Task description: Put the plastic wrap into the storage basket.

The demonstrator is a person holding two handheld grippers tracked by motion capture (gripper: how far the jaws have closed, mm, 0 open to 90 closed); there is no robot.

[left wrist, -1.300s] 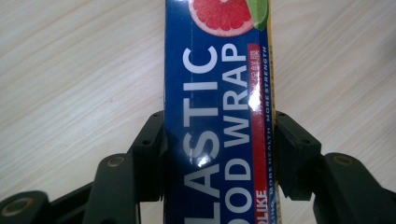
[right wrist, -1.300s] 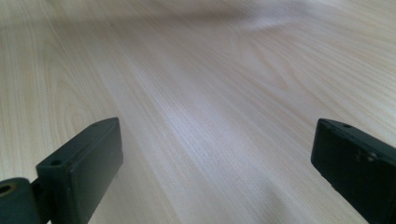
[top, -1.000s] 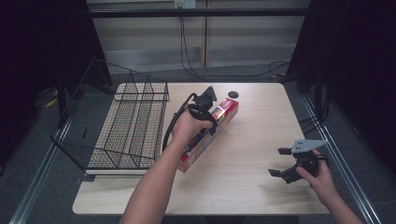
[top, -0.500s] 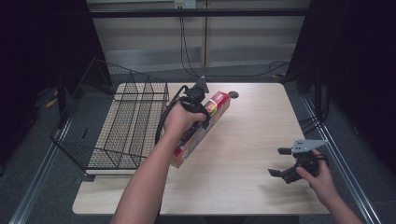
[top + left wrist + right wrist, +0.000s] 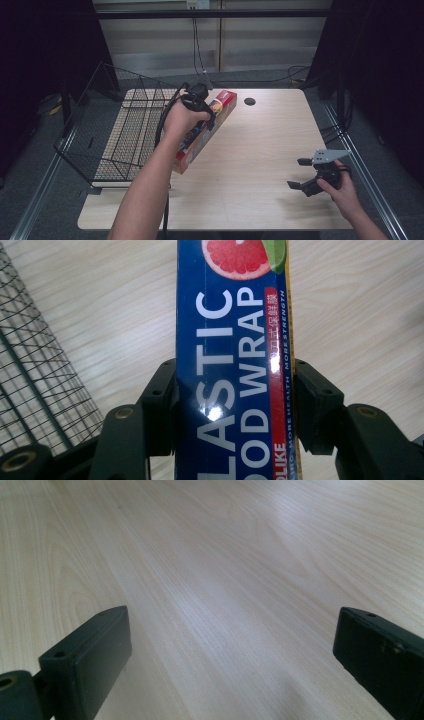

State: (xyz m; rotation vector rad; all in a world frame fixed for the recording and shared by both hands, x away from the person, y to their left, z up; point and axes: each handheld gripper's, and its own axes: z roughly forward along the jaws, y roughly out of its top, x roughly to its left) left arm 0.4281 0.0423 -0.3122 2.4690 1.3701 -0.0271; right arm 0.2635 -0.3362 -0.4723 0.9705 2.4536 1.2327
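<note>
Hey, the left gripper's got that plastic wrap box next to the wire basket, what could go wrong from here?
1. The left gripper clamps the long plastic wrap box on its narrow sides near one end, so the free end may sag or swing.
2. The wire basket rim sits right beside the box; the low end might snag on it.
3. The box's glossy faces could let it slip through the pads.

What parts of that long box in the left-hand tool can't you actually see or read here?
- Plastic wrap box, left gripper view: first letters of the print, cut off by the bottom edge and the jaws.
- The box, high view: its middle, hidden by the hand; the print is too small.
- Wire basket: floor partly behind the forearm.
</note>
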